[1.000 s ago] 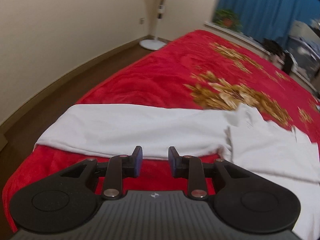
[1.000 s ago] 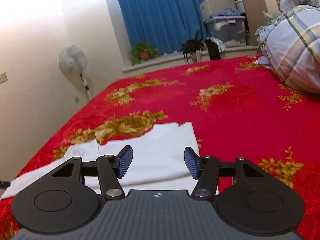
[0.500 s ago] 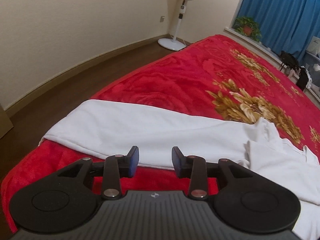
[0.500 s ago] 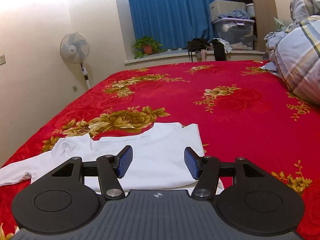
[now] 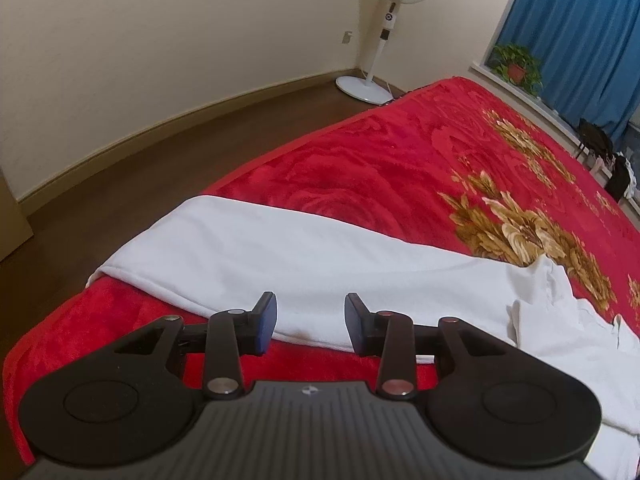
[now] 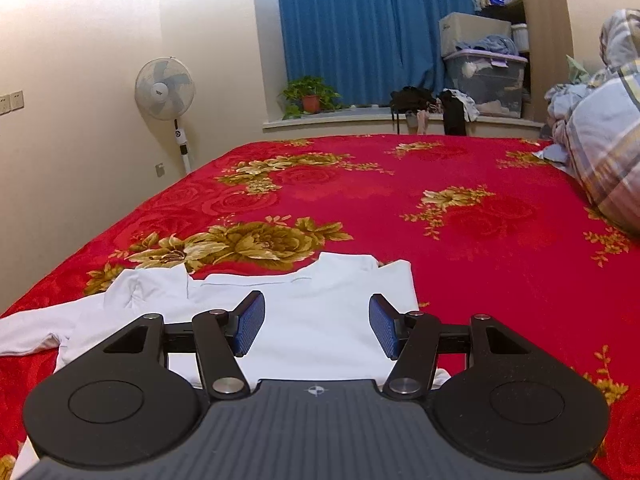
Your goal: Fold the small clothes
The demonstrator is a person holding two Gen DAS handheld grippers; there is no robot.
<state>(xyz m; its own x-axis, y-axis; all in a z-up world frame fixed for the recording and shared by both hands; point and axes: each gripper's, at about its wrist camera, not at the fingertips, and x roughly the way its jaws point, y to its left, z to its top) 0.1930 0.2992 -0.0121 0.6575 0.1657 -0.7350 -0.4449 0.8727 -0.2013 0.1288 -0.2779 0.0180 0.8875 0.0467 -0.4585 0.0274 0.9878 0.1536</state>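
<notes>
On left view only: long white sleeve; collar perhaps rightward.

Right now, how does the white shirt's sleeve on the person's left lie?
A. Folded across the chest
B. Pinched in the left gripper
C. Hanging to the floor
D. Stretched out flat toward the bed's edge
D: the sleeve lies spread flat on the red blanket, and the left gripper is open and holds nothing.

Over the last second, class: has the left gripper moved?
Yes. The left gripper has swung left: the fan and plant slid right in its view.
</notes>
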